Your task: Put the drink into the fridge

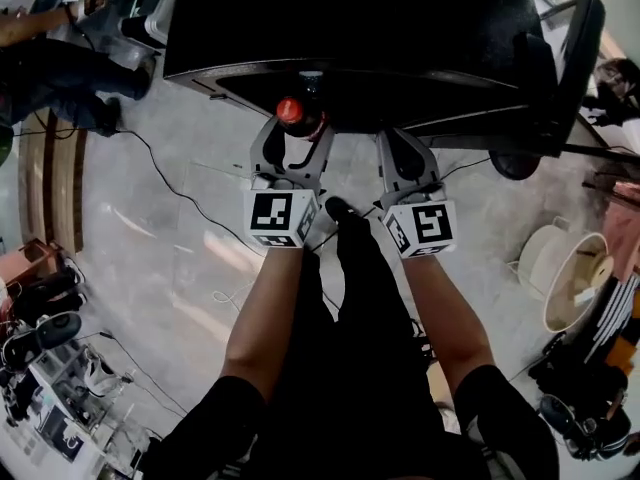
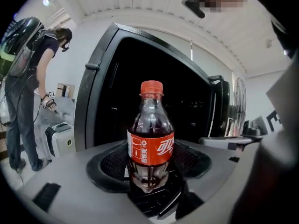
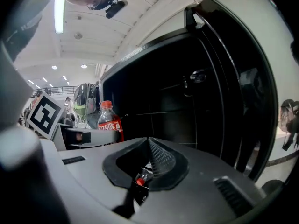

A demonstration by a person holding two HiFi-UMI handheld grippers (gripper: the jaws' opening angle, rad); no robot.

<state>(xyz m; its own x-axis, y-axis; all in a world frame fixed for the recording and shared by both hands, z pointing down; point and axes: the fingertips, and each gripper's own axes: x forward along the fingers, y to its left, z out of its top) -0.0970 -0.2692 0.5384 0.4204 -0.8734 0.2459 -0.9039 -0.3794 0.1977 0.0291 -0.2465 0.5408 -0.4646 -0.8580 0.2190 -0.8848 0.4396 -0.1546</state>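
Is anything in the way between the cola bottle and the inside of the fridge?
Nothing that I can see. The left gripper holds the cola bottle upright, just in front of the fridge. Its door stands open on the right. The inside is too dark to tell whether a shelf is free.
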